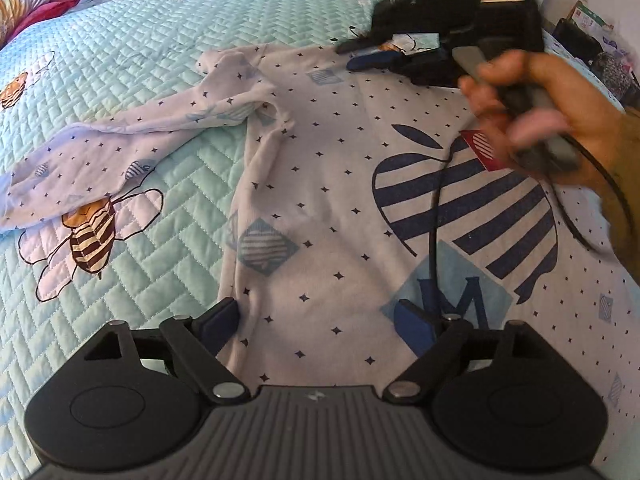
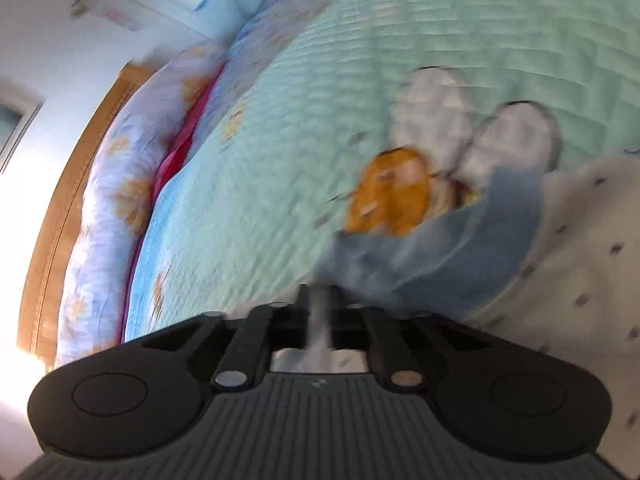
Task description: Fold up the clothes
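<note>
A white shirt (image 1: 328, 184) with small dark stars and a navy striped apple print lies flat on the bed, one sleeve (image 1: 100, 152) spread to the left. My left gripper (image 1: 316, 324) hovers open over the shirt's near hem, its blue fingers (image 1: 218, 320) wide apart and not pressing the cloth. A hand (image 1: 560, 100) holds my right gripper (image 1: 374, 58) at the shirt's far edge. The right wrist view is blurred; there the right gripper (image 2: 320, 304) has its jaws close together with a strip of pale cloth between them, beside the blue collar (image 2: 420, 248).
The bed has a teal quilted cover (image 1: 120, 60) printed with bees (image 1: 92, 236). A floral bolster (image 2: 108, 184) and a wooden headboard (image 2: 60, 208) run along the far side. A black cable (image 1: 434, 220) crosses the shirt. Boxes and clutter (image 1: 588, 20) stand beyond the bed.
</note>
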Tool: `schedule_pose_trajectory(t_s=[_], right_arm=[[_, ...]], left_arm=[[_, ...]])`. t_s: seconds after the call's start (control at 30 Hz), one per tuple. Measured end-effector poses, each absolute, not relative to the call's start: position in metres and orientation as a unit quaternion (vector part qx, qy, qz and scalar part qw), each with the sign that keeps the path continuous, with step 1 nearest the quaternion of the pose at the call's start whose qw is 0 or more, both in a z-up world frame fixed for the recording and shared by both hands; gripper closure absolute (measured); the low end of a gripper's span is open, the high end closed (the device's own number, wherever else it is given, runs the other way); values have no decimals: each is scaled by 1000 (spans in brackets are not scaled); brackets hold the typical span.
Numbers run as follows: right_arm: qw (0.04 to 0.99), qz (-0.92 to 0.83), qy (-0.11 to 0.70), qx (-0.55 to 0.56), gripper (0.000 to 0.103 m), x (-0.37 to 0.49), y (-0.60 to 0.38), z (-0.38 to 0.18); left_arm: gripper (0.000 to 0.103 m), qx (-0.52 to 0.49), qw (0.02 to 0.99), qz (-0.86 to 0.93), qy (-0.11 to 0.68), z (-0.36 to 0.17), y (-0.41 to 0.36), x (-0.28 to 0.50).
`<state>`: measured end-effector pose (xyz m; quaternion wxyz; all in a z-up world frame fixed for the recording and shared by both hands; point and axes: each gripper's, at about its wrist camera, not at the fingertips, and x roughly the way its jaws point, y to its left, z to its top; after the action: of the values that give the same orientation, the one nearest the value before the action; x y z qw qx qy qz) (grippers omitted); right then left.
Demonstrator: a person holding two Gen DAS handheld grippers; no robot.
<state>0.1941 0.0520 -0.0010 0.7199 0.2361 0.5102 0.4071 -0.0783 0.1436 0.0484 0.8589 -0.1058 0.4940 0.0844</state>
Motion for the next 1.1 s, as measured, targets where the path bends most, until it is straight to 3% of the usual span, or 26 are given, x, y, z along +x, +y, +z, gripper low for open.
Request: schedule_pose_trajectory(t_s=[0.03,0.2,0.3,0.33,0.43,0.5,0.57,0.6,0.73,0.8,0.9,1.0,1.03,1.1], right_arm=[[711,432,510,220,68,179,48,4],[653,508,543,144,66,120,35,7],[655,494,548,164,68,141,46,-3],[661,484,544,179,72,151,49,-6],[709,437,517,199,97,174,55,-7],[727,409,505,223,93,179,49,-4],[726,413,500,229,70,167,35,3],[717,421,504,233,67,156,16,5],[681,450,521,250,65,110,-59,13],[666,435,535,283,60,89,-95,6],[668,394,550,310,64,60,-124,1],[689,367,531,331,56,26,-168,13],[697,356,524,336,49,15,-184,15],[692,329,538,352,50,-3,-207,0]], left_arm=[[10,-105,859,83,495,48,143,-78],[4,-101,859,82,496,43,140,-75],[3,-100,858,87,496,42,138,-73],[3,-100,857,88,497,42,138,-73],[3,-101,855,90,501,38,137,-65],[3,-102,854,88,502,38,138,-64],[3,-102,855,87,502,38,138,-64],[3,-101,855,87,501,38,139,-64],[1,-98,857,88,497,36,138,-65],[0,-96,858,88,496,34,137,-66],[0,-93,859,89,495,31,137,-61],[0,-93,862,87,491,25,137,-58],[0,-94,863,87,489,25,137,-59],[0,-95,866,85,484,28,137,-62]])
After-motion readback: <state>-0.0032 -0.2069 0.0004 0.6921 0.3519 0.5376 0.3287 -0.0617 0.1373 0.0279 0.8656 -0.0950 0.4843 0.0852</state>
